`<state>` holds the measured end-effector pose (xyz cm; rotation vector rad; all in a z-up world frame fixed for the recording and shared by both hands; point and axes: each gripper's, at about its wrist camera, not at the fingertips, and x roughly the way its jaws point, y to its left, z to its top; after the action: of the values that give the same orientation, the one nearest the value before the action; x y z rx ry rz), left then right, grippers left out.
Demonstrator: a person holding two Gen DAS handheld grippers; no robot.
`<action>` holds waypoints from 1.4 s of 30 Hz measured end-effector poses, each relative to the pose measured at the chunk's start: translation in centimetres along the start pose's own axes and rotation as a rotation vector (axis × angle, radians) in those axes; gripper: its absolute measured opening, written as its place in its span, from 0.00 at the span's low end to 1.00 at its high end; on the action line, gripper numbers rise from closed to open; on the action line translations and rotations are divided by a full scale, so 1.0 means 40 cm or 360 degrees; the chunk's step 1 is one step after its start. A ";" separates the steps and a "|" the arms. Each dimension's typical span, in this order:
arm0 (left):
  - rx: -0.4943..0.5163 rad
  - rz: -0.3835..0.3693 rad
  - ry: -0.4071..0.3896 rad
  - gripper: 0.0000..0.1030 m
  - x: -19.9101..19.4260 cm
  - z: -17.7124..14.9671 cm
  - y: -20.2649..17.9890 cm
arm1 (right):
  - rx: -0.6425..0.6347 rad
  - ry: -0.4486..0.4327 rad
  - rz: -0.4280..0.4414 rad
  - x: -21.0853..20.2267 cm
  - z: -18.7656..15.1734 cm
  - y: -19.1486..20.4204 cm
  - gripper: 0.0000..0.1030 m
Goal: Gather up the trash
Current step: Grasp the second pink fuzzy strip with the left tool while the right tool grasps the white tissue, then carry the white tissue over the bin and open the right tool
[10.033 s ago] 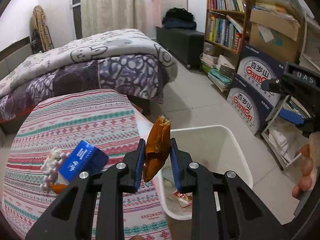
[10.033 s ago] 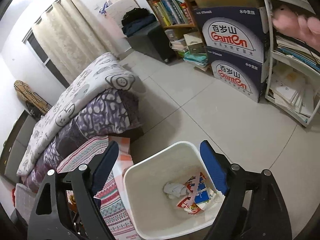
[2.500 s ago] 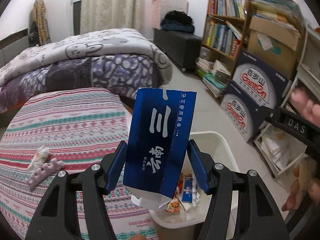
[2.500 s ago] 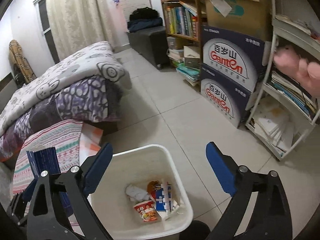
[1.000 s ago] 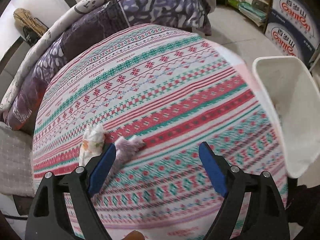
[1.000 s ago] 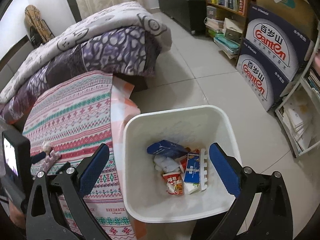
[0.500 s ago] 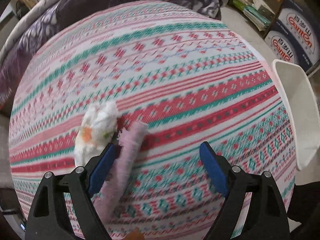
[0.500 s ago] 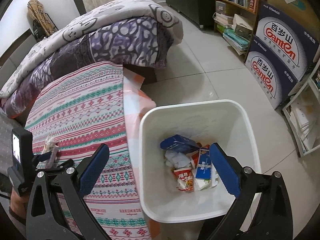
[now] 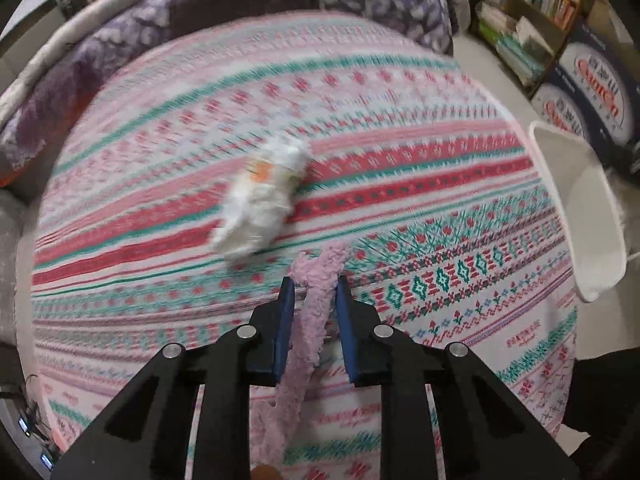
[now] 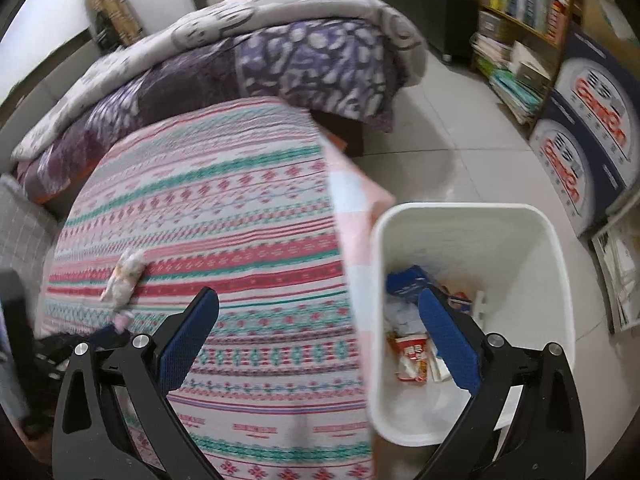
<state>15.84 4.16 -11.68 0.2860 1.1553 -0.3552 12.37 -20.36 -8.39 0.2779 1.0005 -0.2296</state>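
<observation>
A pink fuzzy strip [image 9: 308,332] lies on the striped patterned cloth [image 9: 400,152] and runs back between the blue pads of my left gripper [image 9: 315,282]. Its jaws are closing on the strip, and both pads touch its sides. Just beyond the fingertips sits a crumpled white tissue [image 9: 260,196] with an orange spot. My right gripper [image 10: 318,300] hangs open and empty over the cloth's edge and the white bin [image 10: 460,208]. The bin holds a blue box [image 10: 408,280] and other wrappers. The tissue [image 10: 126,274] also shows at the left of the right wrist view.
The white bin [image 9: 592,216] stands on the tiled floor right of the cloth. A bed with a purple and grey quilt [image 10: 312,56] lies behind. Bookshelves [image 10: 516,12] and stacked printed cartons [image 10: 588,140] line the right wall.
My left gripper moved in over the pink strip and closed its wide jaws around it. The right gripper drifted left, still open, so the bin now sits further right.
</observation>
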 end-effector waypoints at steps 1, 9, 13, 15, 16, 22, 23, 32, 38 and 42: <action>-0.0032 -0.0003 -0.0035 0.21 -0.025 0.000 0.016 | -0.0053 0.0005 -0.0004 0.008 -0.004 0.025 0.93; -0.0448 0.0075 -0.0458 0.21 -0.298 0.008 0.189 | -0.0164 0.0125 0.0166 0.089 -0.034 0.243 0.93; -0.0602 0.0140 -0.0612 0.21 -0.382 0.018 0.232 | -0.0069 0.0176 0.0264 0.140 -0.026 0.364 0.93; -0.0665 0.0162 -0.0667 0.21 -0.414 0.014 0.254 | -0.0032 0.0190 0.0275 0.165 -0.017 0.412 0.93; -0.0680 0.0177 -0.0683 0.21 -0.422 0.016 0.261 | -0.0012 0.0200 0.0267 0.180 -0.009 0.436 0.93; -0.0758 0.0236 -0.0716 0.21 -0.454 0.012 0.295 | -0.0088 0.0216 0.0109 0.252 0.013 0.527 0.93; -0.0769 0.0238 -0.0711 0.21 -0.453 0.010 0.303 | -0.0108 0.0218 0.0081 0.262 0.011 0.532 0.93; -0.0886 0.0260 -0.0649 0.21 -0.420 -0.008 0.339 | -0.0374 0.0153 0.0145 0.240 -0.036 0.567 0.45; -0.0897 0.0306 -0.0639 0.21 -0.400 -0.010 0.321 | -0.0381 -0.0017 0.0274 0.110 -0.001 0.528 0.44; -0.0887 0.0361 -0.0694 0.21 -0.404 -0.006 0.294 | -0.0351 -0.0133 0.0323 0.035 0.047 0.497 0.45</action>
<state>14.73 16.96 3.60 -0.1478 0.7410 0.1104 20.86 -2.36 -6.17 0.1655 0.8988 0.0532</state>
